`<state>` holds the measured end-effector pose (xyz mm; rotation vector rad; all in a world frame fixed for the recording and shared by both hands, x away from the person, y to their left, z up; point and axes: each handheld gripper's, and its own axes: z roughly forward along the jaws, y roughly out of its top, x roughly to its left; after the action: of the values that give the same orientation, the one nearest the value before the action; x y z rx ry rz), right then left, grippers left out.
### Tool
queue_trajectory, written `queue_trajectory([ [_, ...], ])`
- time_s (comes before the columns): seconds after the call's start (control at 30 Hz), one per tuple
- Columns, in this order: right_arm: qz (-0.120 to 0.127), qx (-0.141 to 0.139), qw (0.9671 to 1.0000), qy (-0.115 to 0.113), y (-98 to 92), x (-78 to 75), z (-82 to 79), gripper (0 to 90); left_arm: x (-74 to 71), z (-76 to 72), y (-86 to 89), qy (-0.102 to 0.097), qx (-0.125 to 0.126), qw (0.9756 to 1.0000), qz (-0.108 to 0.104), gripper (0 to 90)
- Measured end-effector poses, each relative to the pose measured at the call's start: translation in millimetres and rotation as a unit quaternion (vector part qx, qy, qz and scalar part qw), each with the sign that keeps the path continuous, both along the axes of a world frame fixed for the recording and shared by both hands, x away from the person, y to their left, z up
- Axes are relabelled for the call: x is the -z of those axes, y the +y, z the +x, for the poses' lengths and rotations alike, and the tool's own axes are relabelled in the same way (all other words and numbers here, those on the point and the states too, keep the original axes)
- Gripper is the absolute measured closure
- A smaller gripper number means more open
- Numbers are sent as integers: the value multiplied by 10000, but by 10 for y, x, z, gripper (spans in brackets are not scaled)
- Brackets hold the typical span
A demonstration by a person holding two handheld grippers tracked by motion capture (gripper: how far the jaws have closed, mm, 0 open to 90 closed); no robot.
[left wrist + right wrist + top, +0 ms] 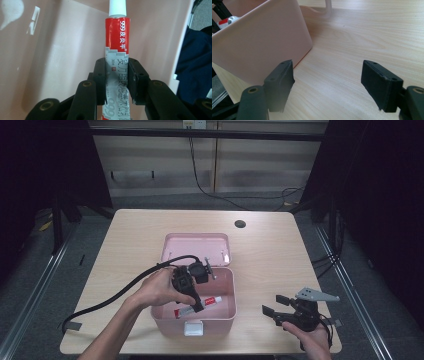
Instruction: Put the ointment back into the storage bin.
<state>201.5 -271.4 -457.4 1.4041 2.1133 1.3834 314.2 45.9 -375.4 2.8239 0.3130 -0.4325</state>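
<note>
Black jaws of the left claw [117, 82] press on both sides of a red-and-silver tube [117, 60] with a white cap, held inside the pink box [194, 322]. Going by size: the wooden tabletop [270, 250] carries that open box near its front edge, lid [196, 248] tipped back behind it. The tube lies slantwise within the box, low against its floor. The right claw [276, 309] rests off to the box's right, jaws spread, gripping nothing. Likely step: either lifting the tube out or setting it in; I cannot tell which. Next calls for keeping it clear of the box's walls.
</note>
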Motion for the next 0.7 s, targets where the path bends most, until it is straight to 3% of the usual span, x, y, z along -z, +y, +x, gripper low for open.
queue_trajectory([
  [0.1, 17, -5, 10000, -1, 0, 0, 1, 260, 63, 17, 27, 116, -11, 9999, -41, 708],
  [0.2, 22, -5, 10000, 11, 3, 2, 4, 260, 127, 26, 42, 66, -4, 9999, 132, 708],
  [0.3, 17, 0, 10000, 10, 6, 2, 5, 259, 148, 37, 55, 192, 0, 9998, 30, 708],
  [0.43, 20, 7, 10000, 15, 5, 3, 6, 259, 217, 30, 53, 221, 8, 9997, 134, 708],
  [0.7, 19, 4, 10000, 16, 7, 3, 6, 258, 277, -4, -2, 245, 119, 9995, 144, 707],
])
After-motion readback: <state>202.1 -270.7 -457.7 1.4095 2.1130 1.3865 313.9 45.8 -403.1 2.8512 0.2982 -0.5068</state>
